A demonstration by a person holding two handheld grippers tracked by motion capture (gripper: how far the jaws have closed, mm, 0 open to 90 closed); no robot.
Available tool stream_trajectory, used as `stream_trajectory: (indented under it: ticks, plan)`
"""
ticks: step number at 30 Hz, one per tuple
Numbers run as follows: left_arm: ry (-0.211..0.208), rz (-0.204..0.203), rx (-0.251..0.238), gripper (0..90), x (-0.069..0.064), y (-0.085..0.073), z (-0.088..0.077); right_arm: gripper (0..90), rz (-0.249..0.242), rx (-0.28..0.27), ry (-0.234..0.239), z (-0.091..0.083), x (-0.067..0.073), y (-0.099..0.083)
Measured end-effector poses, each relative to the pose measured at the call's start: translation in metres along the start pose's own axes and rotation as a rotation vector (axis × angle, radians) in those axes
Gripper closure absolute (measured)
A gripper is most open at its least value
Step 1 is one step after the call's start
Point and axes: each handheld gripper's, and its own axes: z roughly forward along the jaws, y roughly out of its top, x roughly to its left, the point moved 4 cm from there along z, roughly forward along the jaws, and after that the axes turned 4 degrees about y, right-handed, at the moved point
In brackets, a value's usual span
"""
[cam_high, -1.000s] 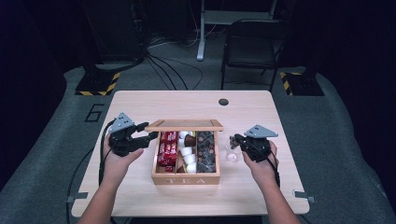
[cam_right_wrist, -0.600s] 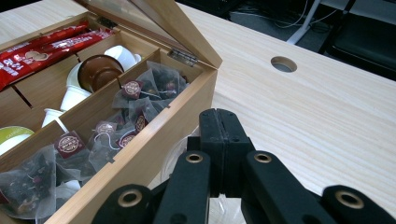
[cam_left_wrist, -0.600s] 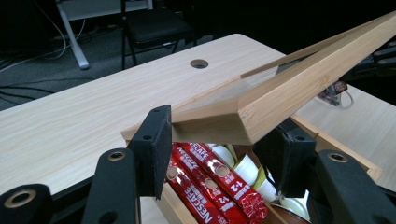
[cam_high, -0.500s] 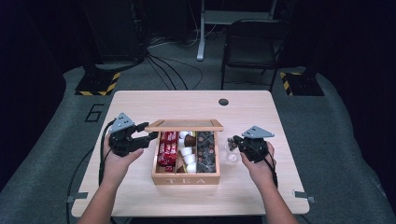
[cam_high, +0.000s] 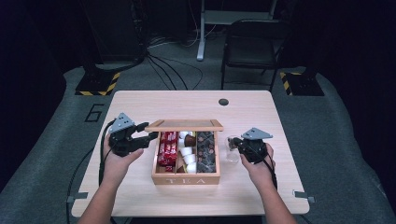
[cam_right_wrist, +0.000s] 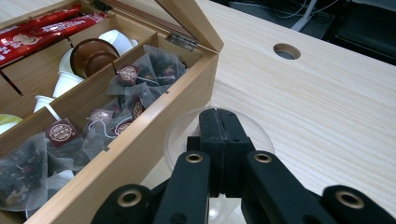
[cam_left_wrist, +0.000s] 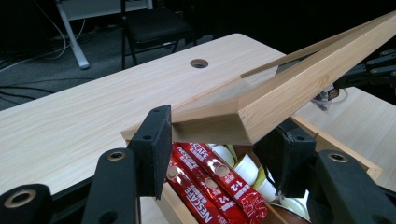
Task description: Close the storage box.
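Observation:
A wooden tea box (cam_high: 185,179) stands mid-table, its glass-paned lid (cam_high: 184,125) raised partway. My left gripper (cam_high: 150,138) is shut on the lid's left front corner; in the left gripper view both pads (cam_left_wrist: 156,140) press the lid (cam_left_wrist: 299,79) from either side. Below lie red coffee sticks (cam_left_wrist: 210,182) and white capsules (cam_left_wrist: 243,165). My right gripper (cam_high: 236,145) is shut, its tips over the mouth of a clear glass (cam_high: 230,151) right of the box. In the right gripper view the joined jaws of that gripper (cam_right_wrist: 219,116) sit over the glass (cam_right_wrist: 261,135), beside the tea bags (cam_right_wrist: 135,79).
The table has a round cable hole (cam_high: 223,101) near its far edge. A black chair (cam_high: 250,51) stands behind the table. Bare wood lies beyond the box and to the right of the glass. Cables trail from both grippers.

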Motion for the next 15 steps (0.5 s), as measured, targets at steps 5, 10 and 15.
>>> stream_trajectory:
  ticks: [5,10,15]
  plan:
    - [0.000,0.000,-0.001,47.0,0.0000,0.0000,0.0000,89.3,-0.017,0.000,-0.006,-0.0007,0.0016,-0.0021]
    - [0.000,-0.001,0.000,47.0,-0.0002,-0.0001,0.0000,86.0,-0.014,-0.005,-0.007,-0.0031,0.0029,-0.0019]
    - [0.001,0.000,-0.001,47.0,-0.0001,-0.0001,0.0000,84.7,-0.015,-0.007,-0.006,-0.0048,0.0034,-0.0021]
